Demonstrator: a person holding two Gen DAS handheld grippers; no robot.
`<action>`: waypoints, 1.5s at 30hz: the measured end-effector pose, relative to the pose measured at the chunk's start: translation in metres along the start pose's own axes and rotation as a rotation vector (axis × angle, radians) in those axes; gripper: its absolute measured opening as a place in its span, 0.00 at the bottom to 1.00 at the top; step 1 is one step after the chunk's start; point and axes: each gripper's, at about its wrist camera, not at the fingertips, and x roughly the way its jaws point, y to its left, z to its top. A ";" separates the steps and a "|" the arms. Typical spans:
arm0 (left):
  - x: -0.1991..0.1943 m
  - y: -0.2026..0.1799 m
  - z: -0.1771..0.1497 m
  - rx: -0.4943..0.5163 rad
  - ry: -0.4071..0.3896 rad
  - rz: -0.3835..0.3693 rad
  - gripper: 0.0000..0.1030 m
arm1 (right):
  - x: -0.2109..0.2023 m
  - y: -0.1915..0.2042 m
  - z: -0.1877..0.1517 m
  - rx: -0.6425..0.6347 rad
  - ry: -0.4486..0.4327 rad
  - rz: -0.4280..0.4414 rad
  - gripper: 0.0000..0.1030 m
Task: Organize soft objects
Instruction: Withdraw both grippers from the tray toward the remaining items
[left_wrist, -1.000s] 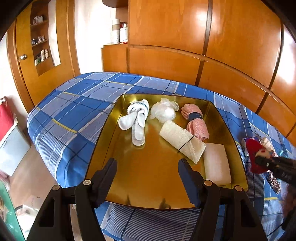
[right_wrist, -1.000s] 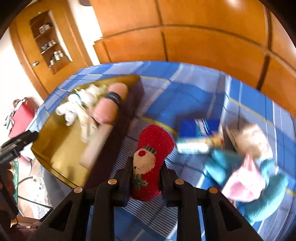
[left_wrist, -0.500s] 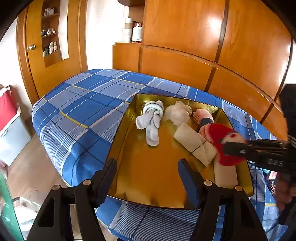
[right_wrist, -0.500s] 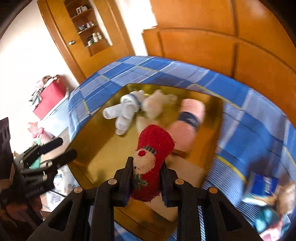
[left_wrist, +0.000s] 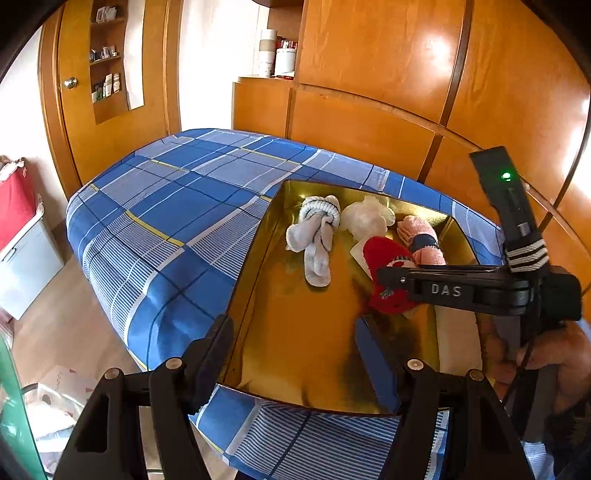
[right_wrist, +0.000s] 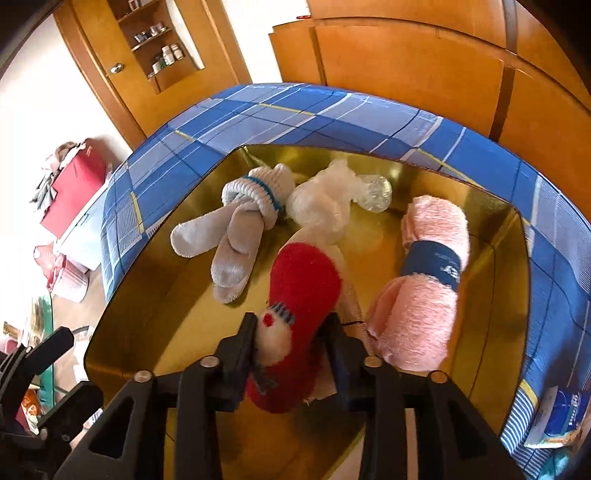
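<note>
The red sock (right_wrist: 295, 317) lies between the fingers of the right gripper (right_wrist: 291, 354), over the middle of the gold tray (right_wrist: 155, 288), and the move to come turns on how it sits there. Its long axis runs almost straight along the line the fingers point, cuff end back in the throat of the gripper and toe end out ahead, angled up and a little to the right in the right wrist view. The right jaws have just been opening with the sock between them; the left finger sits close against the sock's white patch, the right finger seems to stand slightly off it, and I cannot tell for sure whether the pads press on it. The toe end points at the gap between the grey sock bundle (right_wrist: 240, 225) to its left and the pink rolled towel (right_wrist: 424, 284) to its right, with the white plastic bag (right_wrist: 325, 199) beyond it, so I judge it will settle in that gap. The left gripper (left_wrist: 291, 350) hovers at the tray's near edge, fingers wide apart and empty, much farther from the sock than the right one.
</note>
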 end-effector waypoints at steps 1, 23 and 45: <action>0.000 0.000 0.000 0.001 -0.001 -0.001 0.67 | -0.004 0.000 -0.002 0.000 -0.008 -0.001 0.39; -0.014 -0.026 -0.001 0.062 -0.023 -0.014 0.67 | -0.093 -0.034 -0.049 0.097 -0.202 -0.039 0.40; -0.023 -0.089 -0.009 0.221 -0.023 -0.067 0.67 | -0.164 -0.129 -0.126 0.305 -0.302 -0.190 0.40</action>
